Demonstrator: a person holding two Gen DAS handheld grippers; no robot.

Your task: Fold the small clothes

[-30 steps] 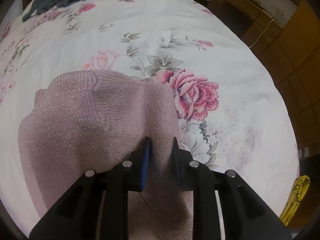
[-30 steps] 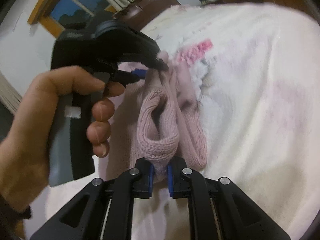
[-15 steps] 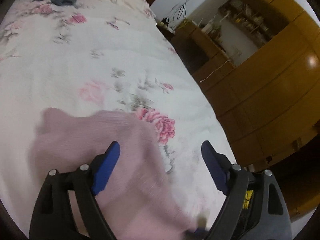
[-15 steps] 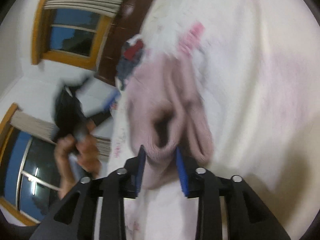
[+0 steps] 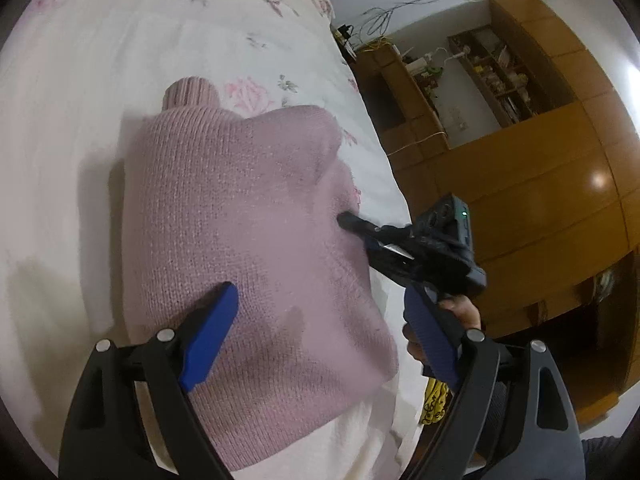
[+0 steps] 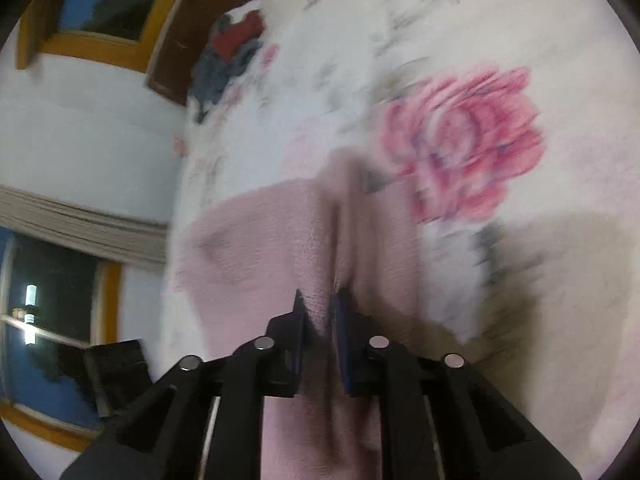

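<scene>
On the bed (image 5: 80,92), spread with a white cover printed with pink roses, lies a pink knitted garment (image 5: 240,220), folded over on itself, its ribbed cuff or collar (image 5: 191,94) poking out at the far end. In the left wrist view, going from left to right, the bare cover comes first, then the garment, which fills the middle, and over its near part hangs the left claw (image 5: 324,320) with its blue-padded fingers (image 5: 212,336) spread wide apart and nothing between them; the left finger sits above the knit, the right one beyond the garment's right edge. Further right, the right claw (image 5: 352,222) reaches in from the bedside with its tip at the garment's right edge, and part of a hand (image 5: 460,312) shows under its black body. Past that stand a wooden wardrobe (image 5: 560,200) and open shelves (image 5: 492,72) against the wall. In the blurred right wrist view, a window (image 6: 100,0) with a yellow frame is at the left, a heap of dark and red clothes (image 6: 232,52) lies at the far end of the bed, and the right claw (image 6: 320,312) is drawn together on a raised fold of the pink garment (image 6: 260,240), with a large printed rose (image 6: 464,144) on the cover to the right of it.
</scene>
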